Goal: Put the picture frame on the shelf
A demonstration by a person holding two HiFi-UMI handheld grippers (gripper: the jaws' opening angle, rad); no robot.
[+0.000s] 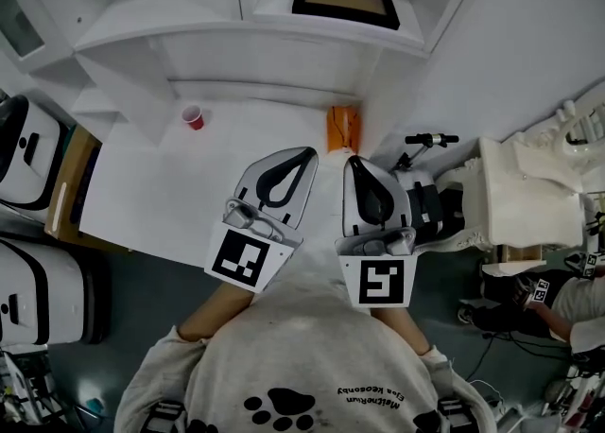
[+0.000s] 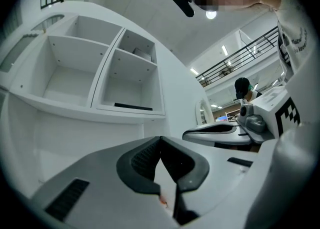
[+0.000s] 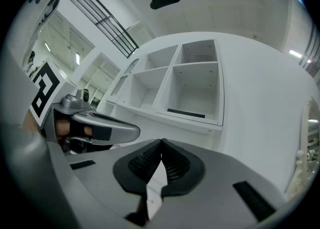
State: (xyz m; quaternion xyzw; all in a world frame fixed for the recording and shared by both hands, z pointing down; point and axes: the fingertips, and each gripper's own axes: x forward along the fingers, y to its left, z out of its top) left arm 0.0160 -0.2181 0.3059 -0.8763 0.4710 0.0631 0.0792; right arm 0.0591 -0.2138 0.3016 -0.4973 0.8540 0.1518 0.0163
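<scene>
Up on the shelf (image 1: 236, 32): we see the picture frame (image 1: 345, 1) lying flat in the right compartment, by its front edge.
Left gripper (image 1: 308, 151): fingers pressed together with nothing between them, over the desk (image 1: 142, 185).
Right gripper (image 1: 352, 159): we find it closed and empty too, just beside the left.
Red cup (image 1: 193, 117): near the desk's back edge.

A white shelf unit (image 1: 189, 39) stands over a white tabletop (image 1: 142, 195). In the unit's lower right compartment a dark-edged picture frame (image 1: 345, 1) with a tan centre lies flat on the compartment floor, close to the front lip. On the tabletop a small red cup (image 1: 193, 118) stands upright near the back. Well apart from it, an orange object (image 1: 342, 129) sits at the back right corner, against the wall.
</scene>
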